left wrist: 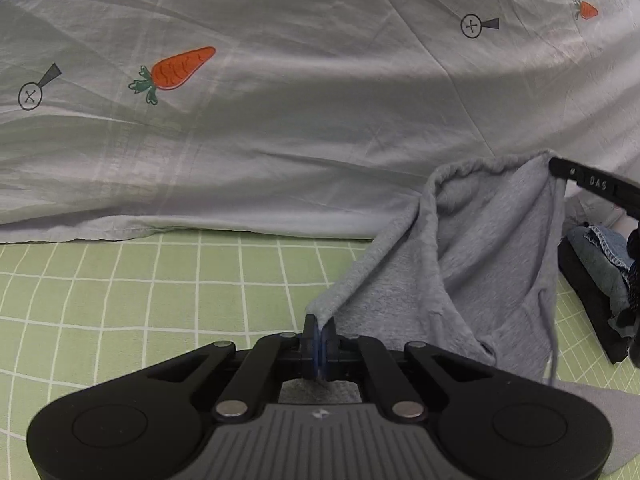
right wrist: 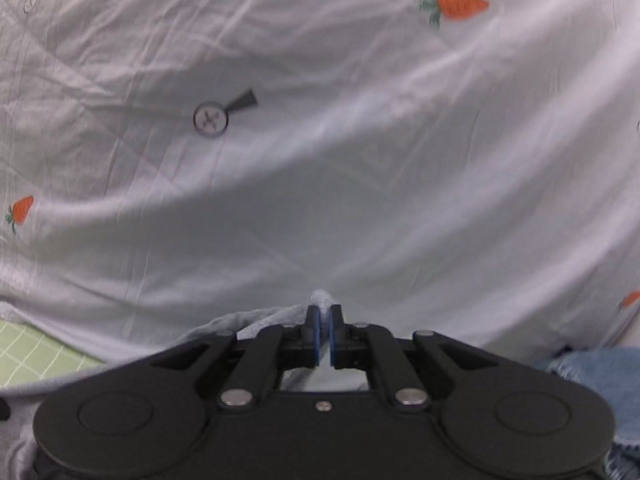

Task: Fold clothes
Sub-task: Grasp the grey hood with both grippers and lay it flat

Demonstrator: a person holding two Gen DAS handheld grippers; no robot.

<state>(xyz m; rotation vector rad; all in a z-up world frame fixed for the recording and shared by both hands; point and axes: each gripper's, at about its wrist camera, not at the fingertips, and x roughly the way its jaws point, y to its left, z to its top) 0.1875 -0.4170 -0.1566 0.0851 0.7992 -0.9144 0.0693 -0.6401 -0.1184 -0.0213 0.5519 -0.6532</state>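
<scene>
Above the green checked sheet (left wrist: pixel 160 288) hangs a grey fleece garment (left wrist: pixel 492 264), lifted by two of its edges. The left gripper (left wrist: pixel 320 332) has its jaws pressed together on one corner of the cloth, low and close over the sheet. The right gripper (right wrist: pixel 325 320) pinches another bunch of the same garment between nearly closed jaws, higher up. Behind the sheet rises a pale duvet (left wrist: pixel 300 120) printed with carrots. At the sheet's right side lies folded blue denim (left wrist: pixel 604 256) on a black block (left wrist: pixel 588 300).

Grey fleece garment (left wrist: pixel 480 264) hangs lifted (inside out).
</scene>
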